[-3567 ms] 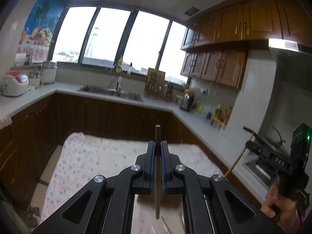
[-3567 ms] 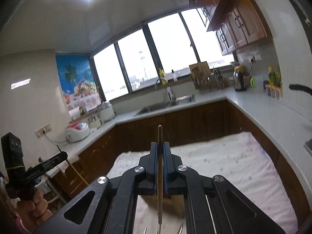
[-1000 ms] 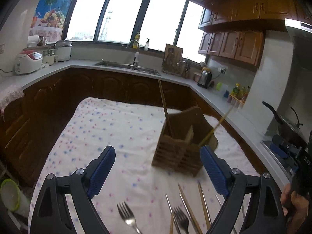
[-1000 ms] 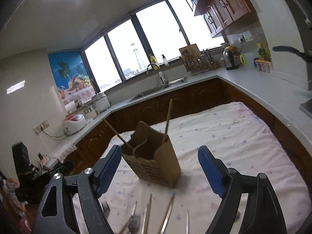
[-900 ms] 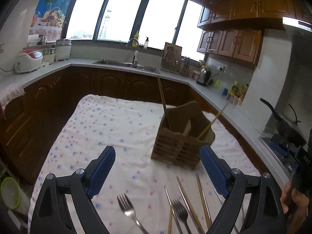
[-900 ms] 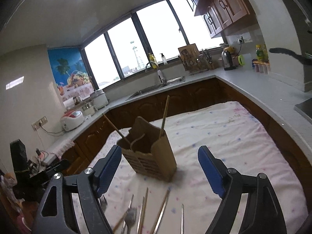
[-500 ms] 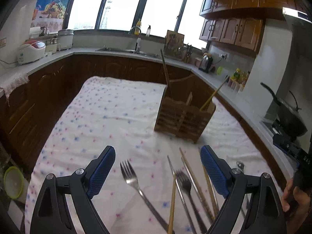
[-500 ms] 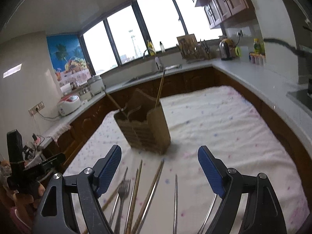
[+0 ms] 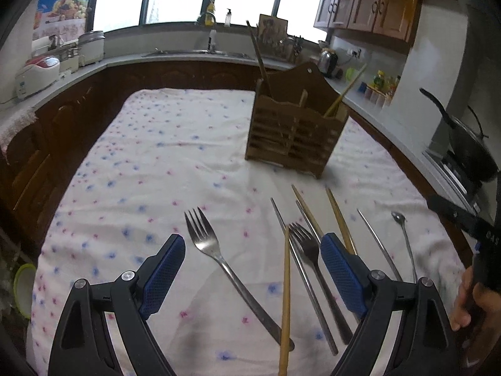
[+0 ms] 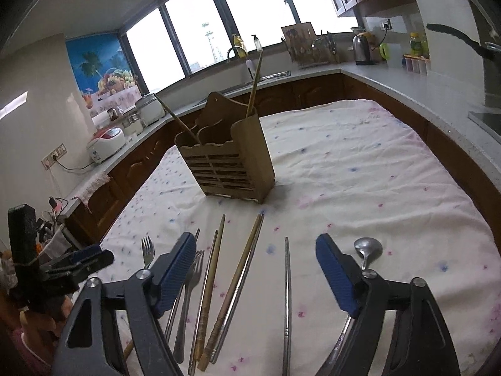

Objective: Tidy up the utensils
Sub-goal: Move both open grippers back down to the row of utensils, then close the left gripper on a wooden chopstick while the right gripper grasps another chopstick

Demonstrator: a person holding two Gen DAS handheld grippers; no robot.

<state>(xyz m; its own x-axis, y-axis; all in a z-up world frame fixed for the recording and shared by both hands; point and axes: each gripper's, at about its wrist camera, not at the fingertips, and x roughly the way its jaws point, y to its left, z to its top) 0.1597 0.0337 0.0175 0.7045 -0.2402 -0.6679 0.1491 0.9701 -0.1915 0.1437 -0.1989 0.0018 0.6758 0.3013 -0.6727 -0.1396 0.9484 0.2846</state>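
**Two empty tools over the loose cutlery**

On the bench, under a white cloth [image 9: 150, 144] sprinkled with pink and blue dots, the slatted wooden utensil holder [image 9: 294, 134] stands upright toward the far edge, with a wooden chopstick [image 9: 260, 59] leaning out of one end compartment and another [image 9: 344, 94] out of the opposite one. The rest lies flat along the near edge: a loose steel fork [image 9: 219, 257], a pale wooden chopstick [image 9: 285, 294] lying across its handle, a second steel fork [image 9: 313, 253] beside thin metal chopsticks, a single steel chopstick [image 10: 286, 294] and a long-handled steel spoon [image 10: 368, 247].

The left tool [image 9: 252, 269] hangs with its blue pads spread wide, nothing between them touched; the loose fork and the pale chopstick lie below the gap. The right tool [image 10: 255, 269] is closing, yet its pads press on nothing; the brown chopstick pair [image 10: 238, 282] and the single steel one lie beneath it on the cloth.

These pieces are probably light and stiff. The polished steel looks slippery, and thin, flat rods on soft cloth leave little to catch, so a pinch across the mid-handle, pads squarely either side, seems safest. The wooden sticks should grip better. Overlapping pieces near the forks risk being dragged along together.
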